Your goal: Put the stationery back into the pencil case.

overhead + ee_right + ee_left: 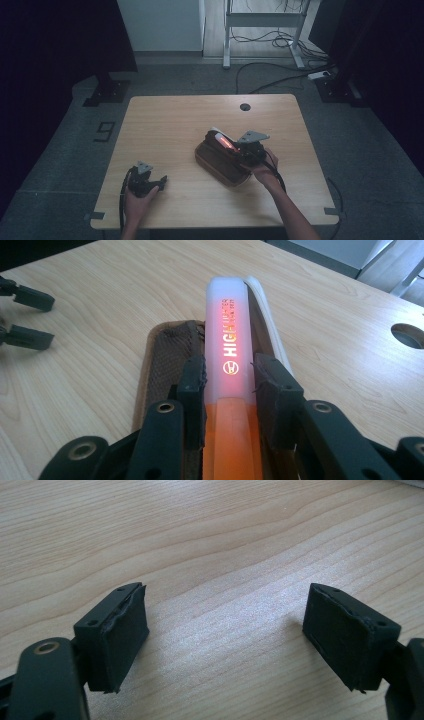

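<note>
Right hand-held gripper (pixel 229 385) is clamped on the orange highlighter (pixel 231 365), pads squeezing both its sides just past the orange barrel. The translucent cap end sticks out beyond, over the brown pencil case (pixel 167 357) on the worktop (pixel 100 315). Left hand-held gripper (pixel 225 630) sits wide apart on bare wood.

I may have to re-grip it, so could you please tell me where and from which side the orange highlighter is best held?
Grip the highlighter across its flat long sides near the cap-barrel joint, coming from the barrel end, as the right claw does. It lies lengthwise over the brown case.

Translucent plastic highlighter (pixel 231 347), matt wooden table (pixel 125 300)
</note>
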{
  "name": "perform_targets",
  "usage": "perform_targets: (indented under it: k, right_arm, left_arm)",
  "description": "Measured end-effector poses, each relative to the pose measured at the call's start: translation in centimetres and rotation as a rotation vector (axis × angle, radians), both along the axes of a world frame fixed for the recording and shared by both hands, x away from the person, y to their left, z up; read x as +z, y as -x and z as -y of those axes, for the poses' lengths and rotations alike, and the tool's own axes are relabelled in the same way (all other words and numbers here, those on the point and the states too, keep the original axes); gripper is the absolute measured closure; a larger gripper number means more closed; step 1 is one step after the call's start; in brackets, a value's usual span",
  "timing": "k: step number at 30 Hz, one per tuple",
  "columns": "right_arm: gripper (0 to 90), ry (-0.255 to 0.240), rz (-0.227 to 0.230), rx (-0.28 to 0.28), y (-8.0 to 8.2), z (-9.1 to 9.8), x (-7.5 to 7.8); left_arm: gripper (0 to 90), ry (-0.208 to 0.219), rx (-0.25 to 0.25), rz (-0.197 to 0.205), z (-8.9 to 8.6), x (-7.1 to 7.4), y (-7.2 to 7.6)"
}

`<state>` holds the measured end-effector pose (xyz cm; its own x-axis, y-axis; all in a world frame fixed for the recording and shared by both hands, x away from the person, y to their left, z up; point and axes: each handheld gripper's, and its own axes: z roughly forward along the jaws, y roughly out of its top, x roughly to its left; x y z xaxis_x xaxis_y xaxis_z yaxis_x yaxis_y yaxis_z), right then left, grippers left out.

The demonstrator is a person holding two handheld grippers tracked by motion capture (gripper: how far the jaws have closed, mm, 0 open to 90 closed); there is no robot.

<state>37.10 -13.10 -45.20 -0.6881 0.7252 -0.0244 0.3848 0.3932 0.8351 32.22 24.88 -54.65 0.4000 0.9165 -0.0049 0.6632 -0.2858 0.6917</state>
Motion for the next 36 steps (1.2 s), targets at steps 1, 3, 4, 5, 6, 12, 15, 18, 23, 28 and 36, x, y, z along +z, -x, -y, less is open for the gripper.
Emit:
perform_targets:
  k: [1, 3, 4, 5, 6, 12, 15, 18, 23, 28, 36]
  right_arm:
    - [65.3, 0.002, 0.000, 0.002, -0.1, 0.1, -0.1]
    - [65.3, 0.006, -0.002, 0.003, -0.1, 0.2, -0.2]
    - [65.3, 0.007, -0.003, 0.005, -0.2, 0.2, -0.3]
    - [65.3, 0.007, -0.004, 0.007, -0.2, 0.2, -0.4]
    - [65.3, 0.011, -0.003, 0.009, -0.2, 0.2, -0.4]
    - [59.7, 0.067, 0.018, 0.028, -0.2, -0.3, -0.9]
    - [56.5, 0.066, 0.019, 0.039, -0.1, -0.4, -0.9]
    - [55.3, 0.066, 0.013, 0.048, 0.0, -0.4, -0.9]
    - [52.6, 0.052, 0.008, 0.050, 0.2, -0.4, -0.9]
    - [50.4, 0.007, 0.012, 0.053, 0.5, -0.3, -1.2]
    - [42.1, -0.063, 0.027, 0.032, 1.0, 0.0, -1.2]
  left_arm:
    - [17.7, 0.000, 0.000, 0.000, 0.0, 0.0, 0.0]
    - [17.7, -0.001, -0.001, 0.000, 0.0, 0.0, 0.0]
    - [17.7, -0.001, -0.001, 0.000, 0.0, 0.0, 0.0]
    - [17.7, 0.000, -0.001, 0.000, 0.0, 0.0, 0.0]
    - [17.7, 0.000, -0.001, 0.000, 0.0, 0.0, 0.0]
    - [17.7, 0.000, -0.001, 0.000, 0.0, 0.0, 0.0]
    - [17.7, 0.000, -0.001, -0.001, 0.0, 0.0, 0.0]
    - [17.7, -0.001, -0.001, 0.000, 0.0, 0.0, 0.0]
    - [17.8, 0.000, -0.001, 0.000, 0.0, 0.0, 0.0]
    - [17.7, 0.000, -0.001, 0.000, 0.0, 0.0, 0.0]
    - [17.8, -0.001, -0.001, 0.001, 0.0, 0.0, 0.0]
